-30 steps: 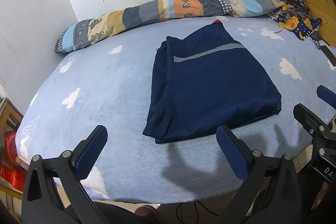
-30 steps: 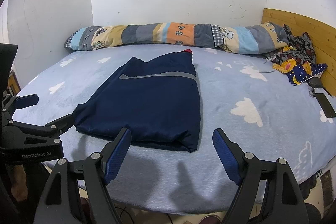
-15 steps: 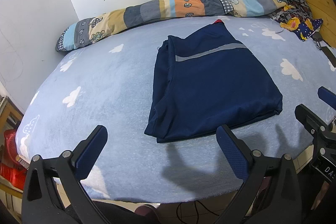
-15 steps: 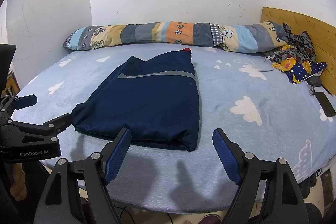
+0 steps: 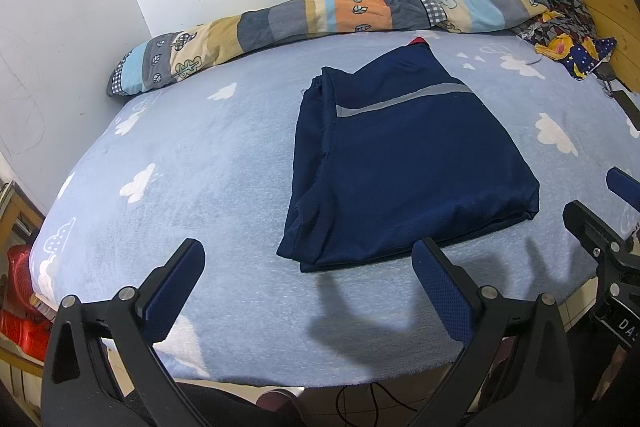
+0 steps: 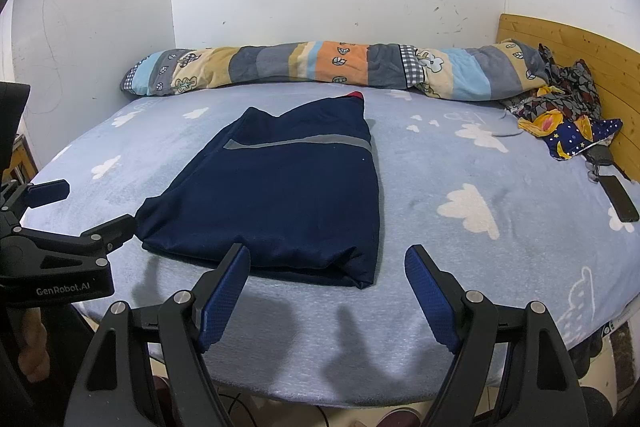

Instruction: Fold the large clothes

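Observation:
A navy garment (image 5: 404,163) (image 6: 280,195) with a grey stripe lies folded into a flat rectangle on the light blue bed sheet (image 5: 200,195) (image 6: 460,155). A bit of red shows at its far end. My left gripper (image 5: 308,267) hovers open over the near edge of the bed, just short of the garment's near left corner. My right gripper (image 6: 326,267) is also open, with nothing between its fingers, just short of the garment's near right corner. Neither touches the cloth. Each gripper shows at the edge of the other's view.
A long patchwork bolster (image 5: 320,19) (image 6: 320,67) lies along the far wall. Crumpled patterned cloth (image 6: 560,115) and a dark phone (image 6: 620,199) sit by the wooden headboard (image 6: 560,43) at right. A red object (image 5: 18,291) stands beside the bed at left.

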Demonstrator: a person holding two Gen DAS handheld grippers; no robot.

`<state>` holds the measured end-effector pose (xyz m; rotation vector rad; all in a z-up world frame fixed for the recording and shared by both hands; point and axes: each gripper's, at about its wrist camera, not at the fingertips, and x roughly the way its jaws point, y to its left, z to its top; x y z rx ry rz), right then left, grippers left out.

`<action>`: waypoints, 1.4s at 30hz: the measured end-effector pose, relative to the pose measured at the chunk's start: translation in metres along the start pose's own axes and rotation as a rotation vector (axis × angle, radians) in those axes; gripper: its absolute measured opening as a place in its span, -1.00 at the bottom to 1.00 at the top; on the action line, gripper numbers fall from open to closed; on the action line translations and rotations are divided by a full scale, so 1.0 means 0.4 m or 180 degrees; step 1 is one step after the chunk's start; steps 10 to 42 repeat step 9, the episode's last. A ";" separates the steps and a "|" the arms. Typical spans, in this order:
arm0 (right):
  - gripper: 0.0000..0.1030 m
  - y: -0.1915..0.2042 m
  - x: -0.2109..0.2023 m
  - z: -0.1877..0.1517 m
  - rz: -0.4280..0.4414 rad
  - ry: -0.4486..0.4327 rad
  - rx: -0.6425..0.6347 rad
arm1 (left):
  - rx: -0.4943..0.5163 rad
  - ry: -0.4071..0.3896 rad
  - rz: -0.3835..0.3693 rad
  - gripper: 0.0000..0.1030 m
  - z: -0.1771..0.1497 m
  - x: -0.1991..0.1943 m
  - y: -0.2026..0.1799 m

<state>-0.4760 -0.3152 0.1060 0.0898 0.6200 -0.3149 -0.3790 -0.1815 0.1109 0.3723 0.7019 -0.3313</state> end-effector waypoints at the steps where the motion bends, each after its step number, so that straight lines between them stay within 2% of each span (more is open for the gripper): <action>1: 0.59 0.000 0.000 0.000 -0.0001 0.0000 0.0001 | -0.0009 0.0014 -0.0006 1.00 -0.001 0.001 0.001; 6: 0.59 -0.009 0.000 -0.004 0.0000 0.0023 0.0045 | -0.0100 0.0302 -0.0248 1.00 -0.006 0.030 0.013; 9: 0.59 -0.023 0.006 -0.002 0.0019 0.0062 0.0136 | -0.0194 0.0244 -0.0265 1.00 -0.002 0.021 0.028; 42: 0.59 -0.023 0.006 -0.002 0.0019 0.0062 0.0136 | -0.0194 0.0244 -0.0265 1.00 -0.002 0.021 0.028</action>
